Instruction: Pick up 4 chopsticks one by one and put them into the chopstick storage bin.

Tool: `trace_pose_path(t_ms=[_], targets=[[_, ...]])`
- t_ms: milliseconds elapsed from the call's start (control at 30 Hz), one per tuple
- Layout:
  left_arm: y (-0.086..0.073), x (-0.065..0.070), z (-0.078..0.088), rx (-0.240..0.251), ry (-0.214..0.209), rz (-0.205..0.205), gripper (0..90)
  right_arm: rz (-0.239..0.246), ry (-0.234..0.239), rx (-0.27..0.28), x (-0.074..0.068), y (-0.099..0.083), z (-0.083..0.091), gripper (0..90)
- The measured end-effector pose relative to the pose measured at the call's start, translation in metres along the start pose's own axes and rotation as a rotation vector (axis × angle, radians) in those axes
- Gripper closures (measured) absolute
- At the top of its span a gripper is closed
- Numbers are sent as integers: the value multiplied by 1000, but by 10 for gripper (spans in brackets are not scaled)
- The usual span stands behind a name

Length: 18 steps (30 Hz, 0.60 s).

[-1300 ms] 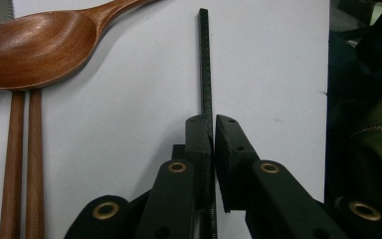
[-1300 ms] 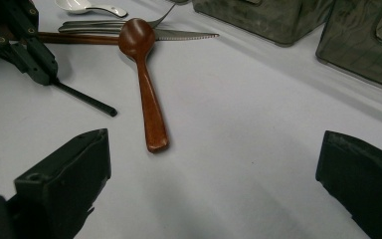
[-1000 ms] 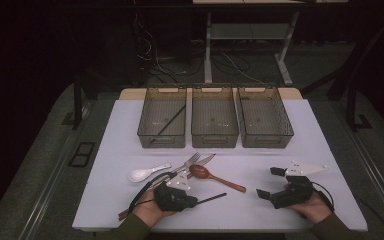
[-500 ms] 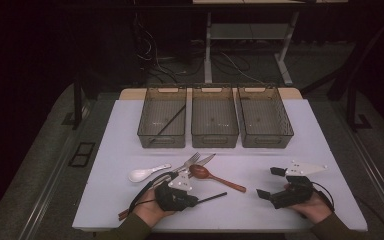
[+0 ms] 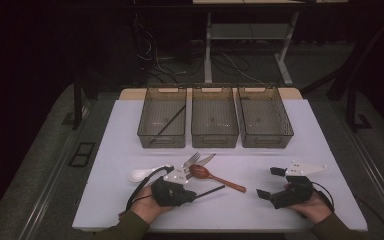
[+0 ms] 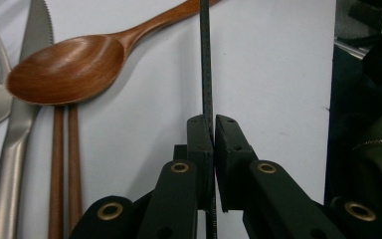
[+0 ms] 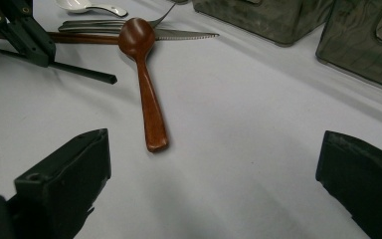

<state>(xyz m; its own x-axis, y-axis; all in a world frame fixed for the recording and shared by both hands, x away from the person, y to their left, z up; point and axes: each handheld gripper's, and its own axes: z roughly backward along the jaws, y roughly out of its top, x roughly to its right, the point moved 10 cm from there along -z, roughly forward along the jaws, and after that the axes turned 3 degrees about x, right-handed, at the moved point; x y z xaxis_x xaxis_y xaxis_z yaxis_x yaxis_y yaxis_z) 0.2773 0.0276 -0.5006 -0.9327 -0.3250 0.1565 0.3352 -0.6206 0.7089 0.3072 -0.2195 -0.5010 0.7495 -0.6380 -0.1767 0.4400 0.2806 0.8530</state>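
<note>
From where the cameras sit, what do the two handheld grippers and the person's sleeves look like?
Both grippers are matt black. The left gripper has flat rectangular jaws on linkage arms with brass-coloured pivot rivets. The right gripper has chunky black blocks for jaws. Each carries a pale grey three-cornered plate on top and trails a thin black cable. The sleeves are dark olive green.

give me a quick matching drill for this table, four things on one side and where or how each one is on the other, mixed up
Things:
1. black chopstick
2. wooden spoon
3. right gripper
4. left bin

States:
A. open, nothing between the jaws
B. lying on the table, bowl over the knife and fork
C. clamped in the left gripper
D. holds one dark stick, laid slantwise

Pairs: 1-C, 2-B, 3-A, 4-D
</note>
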Motion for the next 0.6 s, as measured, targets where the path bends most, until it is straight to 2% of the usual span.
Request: trace_pose_path(t_ms=[133, 600], targets=[[5, -2, 3, 17, 0, 21, 853, 0, 0, -1, 0, 0, 0, 6], [14, -12, 9, 20, 2, 46, 853, -2, 0, -5, 0, -1, 0, 6]])
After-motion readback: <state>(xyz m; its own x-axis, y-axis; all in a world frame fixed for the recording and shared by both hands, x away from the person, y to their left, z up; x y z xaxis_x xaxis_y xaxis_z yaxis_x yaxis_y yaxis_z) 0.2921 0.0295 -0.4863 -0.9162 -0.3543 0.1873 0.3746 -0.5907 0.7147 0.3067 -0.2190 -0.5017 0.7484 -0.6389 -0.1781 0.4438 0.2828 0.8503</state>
